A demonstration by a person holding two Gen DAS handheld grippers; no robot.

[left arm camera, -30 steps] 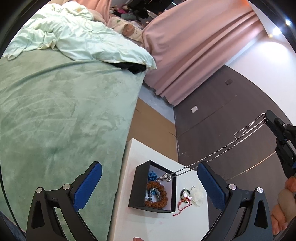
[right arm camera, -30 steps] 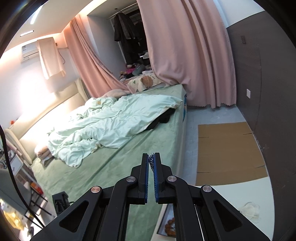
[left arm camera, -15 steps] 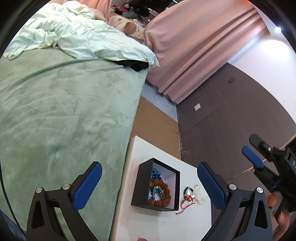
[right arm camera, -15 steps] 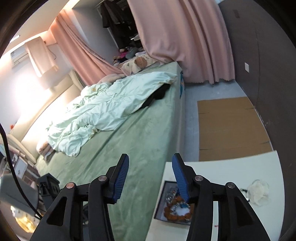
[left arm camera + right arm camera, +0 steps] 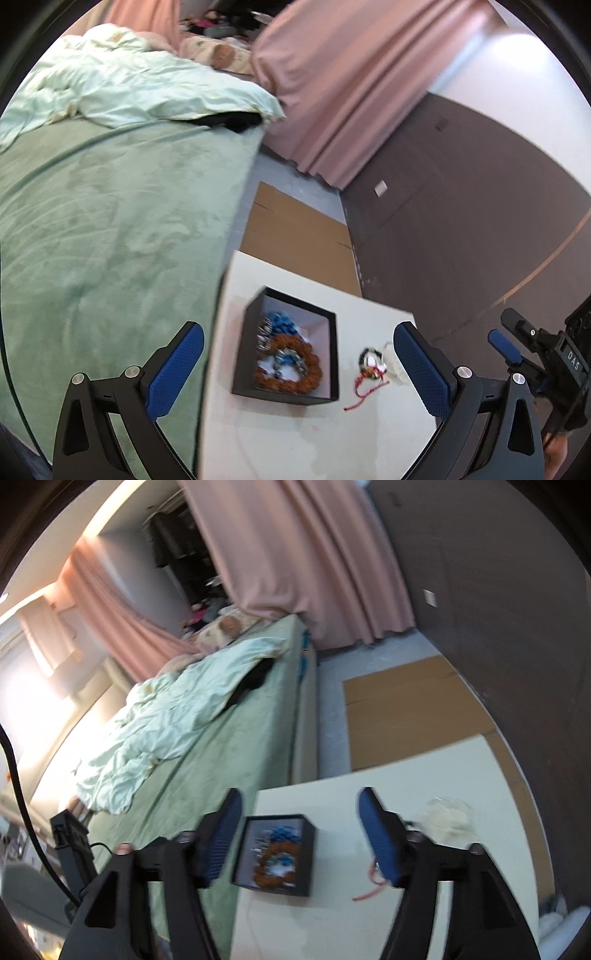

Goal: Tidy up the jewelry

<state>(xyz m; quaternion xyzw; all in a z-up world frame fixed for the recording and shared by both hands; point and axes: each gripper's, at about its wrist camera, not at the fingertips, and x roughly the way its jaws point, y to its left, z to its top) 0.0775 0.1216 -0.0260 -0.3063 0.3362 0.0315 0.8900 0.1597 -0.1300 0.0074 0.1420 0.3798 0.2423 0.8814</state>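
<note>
A black open jewelry box (image 5: 334, 354) (image 5: 308, 864) sits on the white table (image 5: 280, 443) (image 5: 424, 790). It holds an orange bead bracelet (image 5: 314, 376), blue beads (image 5: 282, 322) and a silver chain (image 5: 264, 334). A small bracelet with a red cord (image 5: 369, 369) lies right of the box, beside a clear pouch (image 5: 393, 360) (image 5: 448, 812). My left gripper (image 5: 295, 369) is open and empty above the table. My right gripper (image 5: 299, 836) is open and empty above the box; it also shows in the left wrist view (image 5: 517, 339).
A bed with a green cover (image 5: 92, 229) and a pale quilt (image 5: 129, 85) lies left of the table. Cardboard (image 5: 291, 225) covers the floor beyond the table. Pink curtains (image 5: 351, 74) and a dark wall (image 5: 461, 203) stand behind.
My right gripper opened and let go of the silver chain, which now lies in the box. The right gripper then dropped lower toward the table.
</note>
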